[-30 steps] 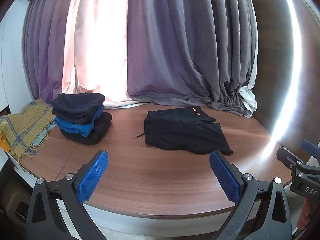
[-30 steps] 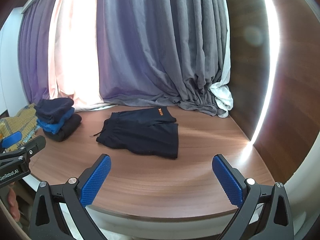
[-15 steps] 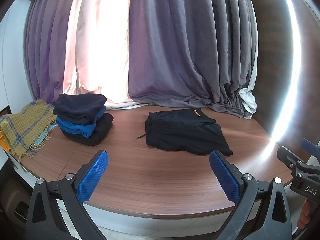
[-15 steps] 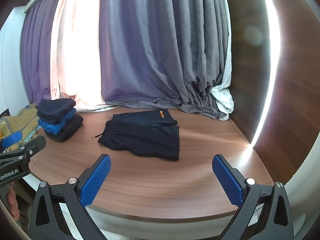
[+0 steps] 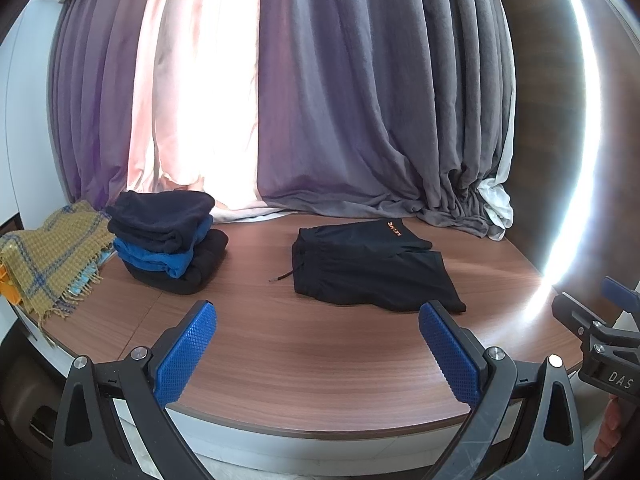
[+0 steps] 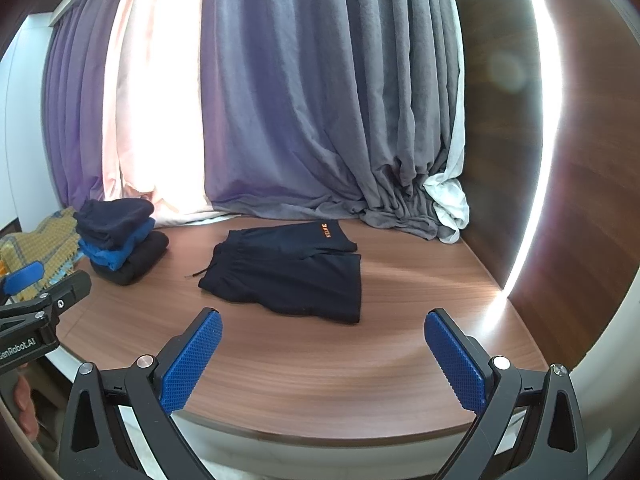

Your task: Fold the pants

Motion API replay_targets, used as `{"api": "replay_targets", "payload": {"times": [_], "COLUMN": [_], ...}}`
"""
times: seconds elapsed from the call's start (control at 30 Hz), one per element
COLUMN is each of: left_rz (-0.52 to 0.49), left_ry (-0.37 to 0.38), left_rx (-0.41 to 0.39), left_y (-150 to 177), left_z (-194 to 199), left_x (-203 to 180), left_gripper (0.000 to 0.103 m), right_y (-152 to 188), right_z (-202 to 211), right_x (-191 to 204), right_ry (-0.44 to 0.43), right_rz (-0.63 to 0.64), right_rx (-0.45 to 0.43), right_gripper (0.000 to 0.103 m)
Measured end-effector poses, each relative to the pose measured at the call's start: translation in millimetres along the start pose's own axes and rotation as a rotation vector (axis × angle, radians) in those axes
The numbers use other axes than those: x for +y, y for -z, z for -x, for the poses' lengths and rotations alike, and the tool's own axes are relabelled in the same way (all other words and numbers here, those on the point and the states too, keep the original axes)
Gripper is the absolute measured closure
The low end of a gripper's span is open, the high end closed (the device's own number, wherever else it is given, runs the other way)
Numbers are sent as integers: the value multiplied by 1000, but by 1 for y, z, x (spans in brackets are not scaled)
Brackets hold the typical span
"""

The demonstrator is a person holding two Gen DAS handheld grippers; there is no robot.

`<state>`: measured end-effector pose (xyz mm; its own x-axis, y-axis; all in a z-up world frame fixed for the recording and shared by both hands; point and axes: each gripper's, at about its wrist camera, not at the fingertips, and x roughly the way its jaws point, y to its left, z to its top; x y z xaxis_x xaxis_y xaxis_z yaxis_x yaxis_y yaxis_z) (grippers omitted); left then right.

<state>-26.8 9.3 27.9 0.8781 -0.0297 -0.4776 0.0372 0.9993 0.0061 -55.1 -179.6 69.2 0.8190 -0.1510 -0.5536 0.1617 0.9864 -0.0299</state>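
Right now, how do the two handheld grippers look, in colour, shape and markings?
Both match: the left gripper and right gripper have black angular frames with triangular cut-outs and silver screws. Their jaws carry long blue pads with a fine diamond grid. The left body reads "GenRobot.AI" in white in the right wrist view; the right body shows "DAS".

L hand-held gripper (image 5: 318, 354) & R hand-held gripper (image 6: 322, 358): both jaws wide apart, level, empty.
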Motion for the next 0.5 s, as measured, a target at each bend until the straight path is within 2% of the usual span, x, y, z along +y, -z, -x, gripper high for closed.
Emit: {"api": "replay_targets", "payload": {"times": [0.5], "left_rz": [-2], "left_ry": [13], "left_rx": [3], "left_y": [-3], "left_z": [-6], "left_x": [7], "left_gripper": [0], "right_y": [0], "right_z": [-3], "right_x": [4], "right_ry": [0], "right_rz": [-1], "right_rx": [2], "right_gripper": [1]}}
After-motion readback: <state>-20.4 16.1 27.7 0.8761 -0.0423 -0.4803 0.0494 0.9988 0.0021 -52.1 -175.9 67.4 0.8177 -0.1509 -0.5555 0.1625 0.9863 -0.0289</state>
